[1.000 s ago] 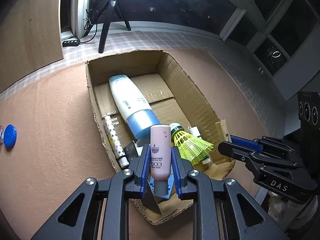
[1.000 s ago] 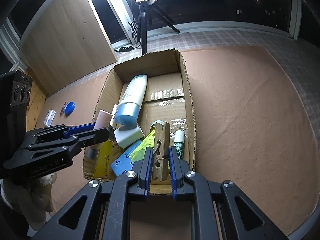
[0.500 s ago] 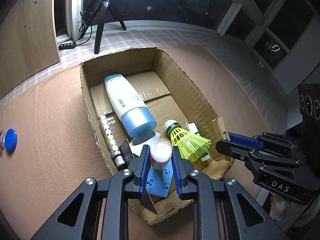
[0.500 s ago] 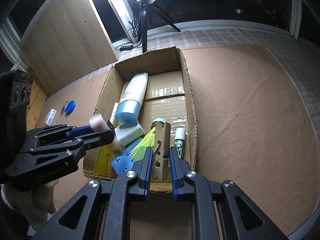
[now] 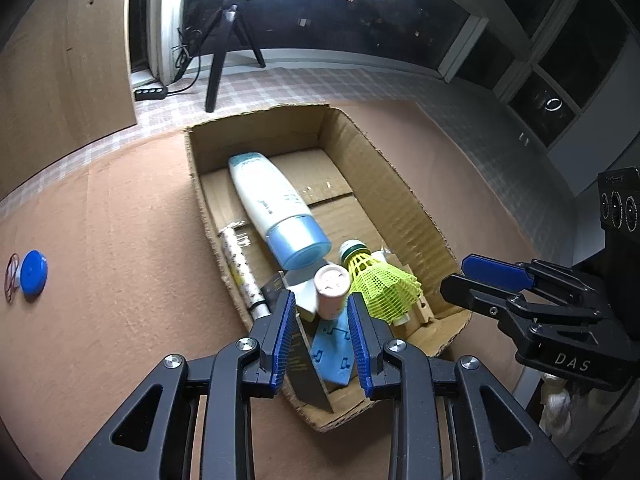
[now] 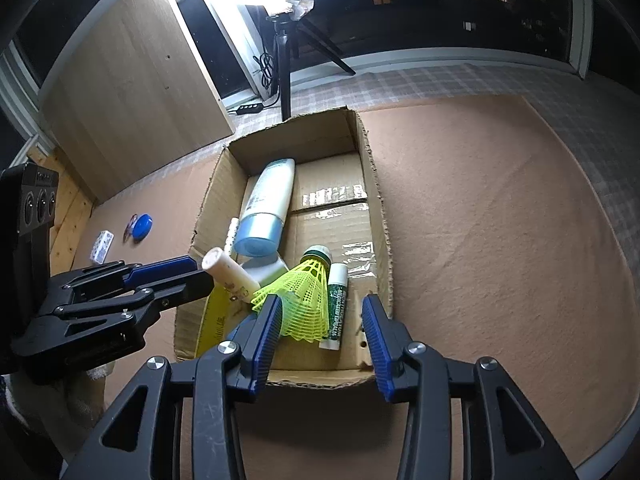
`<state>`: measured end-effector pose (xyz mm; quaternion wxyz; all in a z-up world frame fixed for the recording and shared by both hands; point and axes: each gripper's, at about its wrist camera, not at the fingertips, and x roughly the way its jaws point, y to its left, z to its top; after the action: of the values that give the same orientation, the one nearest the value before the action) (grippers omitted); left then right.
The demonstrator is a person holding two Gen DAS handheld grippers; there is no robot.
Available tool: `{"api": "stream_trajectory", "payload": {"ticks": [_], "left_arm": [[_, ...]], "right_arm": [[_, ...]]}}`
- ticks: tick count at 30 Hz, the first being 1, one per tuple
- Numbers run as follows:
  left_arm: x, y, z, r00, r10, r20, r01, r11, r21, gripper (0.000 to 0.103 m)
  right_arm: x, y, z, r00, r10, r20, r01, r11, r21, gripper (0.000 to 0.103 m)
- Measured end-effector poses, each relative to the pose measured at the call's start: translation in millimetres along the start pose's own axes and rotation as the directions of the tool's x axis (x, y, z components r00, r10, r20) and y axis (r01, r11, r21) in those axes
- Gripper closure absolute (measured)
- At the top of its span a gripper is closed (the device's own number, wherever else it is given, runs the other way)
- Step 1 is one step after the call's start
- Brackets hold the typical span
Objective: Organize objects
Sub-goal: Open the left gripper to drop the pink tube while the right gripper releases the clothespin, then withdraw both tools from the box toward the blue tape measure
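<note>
Both claws released over the cardboard box (image 6: 374, 184): right claw (image 6: 322, 320) just opened wide, empty; left claw (image 5: 320, 312) narrow, pads clear of the pink bottle (image 5: 331, 290). Advised withdrawing straight, avoiding the shuttlecock (image 6: 304, 300).

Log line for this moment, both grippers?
left gripper: open, pink bottle between jaws | right gripper: just opened, empty | cardboard box: holds shuttlecock

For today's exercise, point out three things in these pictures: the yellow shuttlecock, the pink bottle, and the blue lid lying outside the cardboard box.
yellow shuttlecock (image 6: 306, 300), right wrist view, on its mesh skirt.
pink bottle (image 5: 331, 290), left wrist view, on its round end facing the camera.
blue lid (image 5: 33, 272), left wrist view, on its flat top.
</note>
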<state>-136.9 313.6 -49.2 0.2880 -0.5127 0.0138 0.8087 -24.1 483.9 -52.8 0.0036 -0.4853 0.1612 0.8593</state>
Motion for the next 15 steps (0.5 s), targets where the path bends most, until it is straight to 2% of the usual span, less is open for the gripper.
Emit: {"api": "stream_trajectory", "payload": {"ticks": [7, 15], "left_arm": [[-27, 25, -10, 0.999, 0.017, 0.032, -0.016, 0.999, -0.027, 0.074], [-55, 84, -28, 0.996, 0.077, 0.045, -0.072, 0.992, -0.103, 0.074]], "right_arm": [[-1, 22, 3, 1.000, 0.016, 0.022, -0.015, 1.000, -0.012, 0.065], [11, 69, 8, 0.998, 0.056, 0.018, -0.055, 0.996, -0.063, 0.065]]}}
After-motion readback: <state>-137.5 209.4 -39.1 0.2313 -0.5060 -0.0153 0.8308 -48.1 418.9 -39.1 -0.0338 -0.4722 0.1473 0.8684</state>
